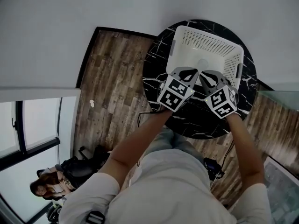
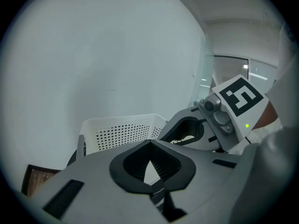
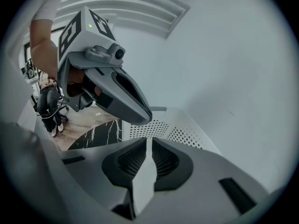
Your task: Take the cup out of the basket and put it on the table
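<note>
A white perforated basket (image 1: 208,36) stands on the round black marble table (image 1: 156,73). Inside it, by the near wall, a pale round shape (image 1: 202,63) looks like the cup, mostly hidden between my grippers. My left gripper (image 1: 188,71) and right gripper (image 1: 211,73) hover side by side over the basket's near rim. Both are shut and hold nothing. In the left gripper view the jaws (image 2: 149,143) meet in front of the basket (image 2: 121,132). In the right gripper view the gripper (image 3: 147,141) points at the basket (image 3: 182,132), with the left gripper (image 3: 140,113) just above.
A plain white wall rises right behind the table. Wood floor (image 1: 112,78) lies to the left, with a cable (image 1: 140,118) by the table's edge. A seated person (image 1: 51,183) is at the lower left, and a glass panel (image 1: 280,101) stands at the right.
</note>
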